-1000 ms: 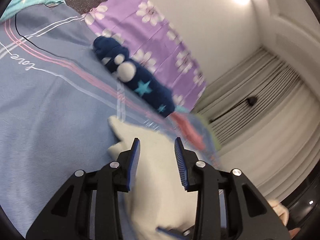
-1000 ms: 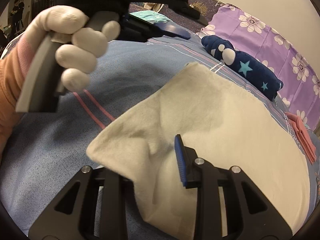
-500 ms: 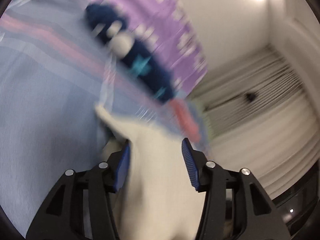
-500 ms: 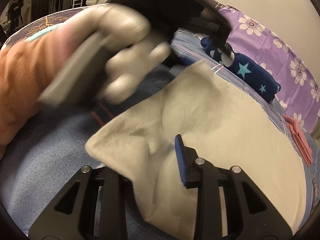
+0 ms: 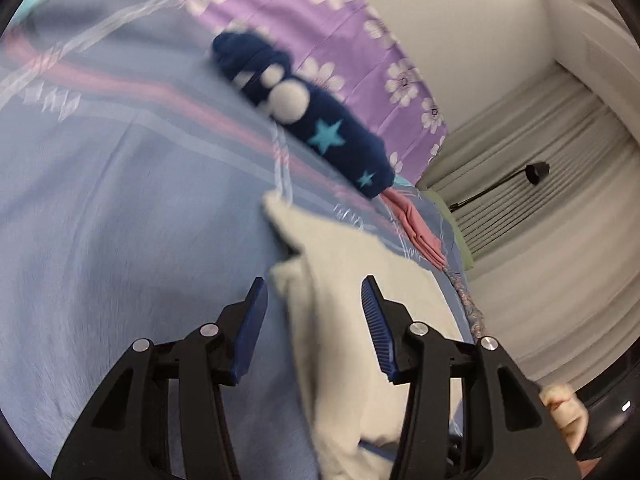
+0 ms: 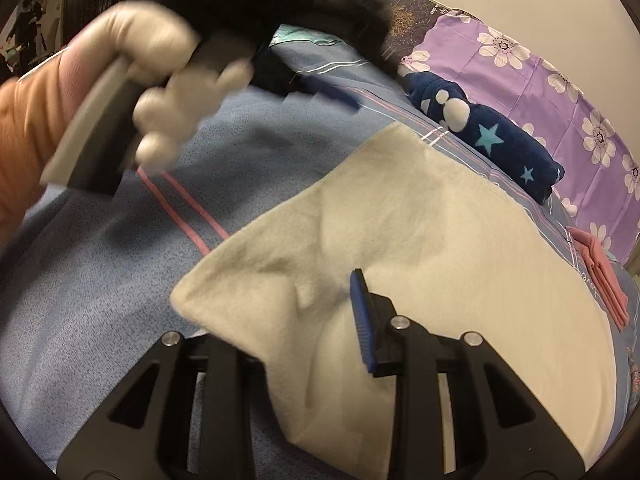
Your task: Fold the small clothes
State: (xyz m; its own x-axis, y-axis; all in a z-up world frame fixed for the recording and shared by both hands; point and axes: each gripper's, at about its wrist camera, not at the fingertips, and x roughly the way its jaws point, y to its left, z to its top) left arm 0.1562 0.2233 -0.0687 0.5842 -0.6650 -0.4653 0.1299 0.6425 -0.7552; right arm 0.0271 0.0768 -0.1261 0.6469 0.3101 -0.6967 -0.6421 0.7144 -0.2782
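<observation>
Bedsheet (image 5: pixel 100 208) lettering blurred, unreadable

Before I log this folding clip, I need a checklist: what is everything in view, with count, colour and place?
cream cloth: one, cream, spread on the sheet, near corner bunched
bed sheet: one, blue with pink stripes, under everything
navy bundle: one, navy with stars, beyond the cloth
pink cloth: one, pink, folded, at the sheet's far edge
floral cover: one, purple with white flowers, behind the bundle
curtain: one, pale, by the wall
left claw: open, astride the cloth's edge, just opened wider
right claw: shut on the cloth corner
gloved hand: one, white glove, orange sleeve
</observation>
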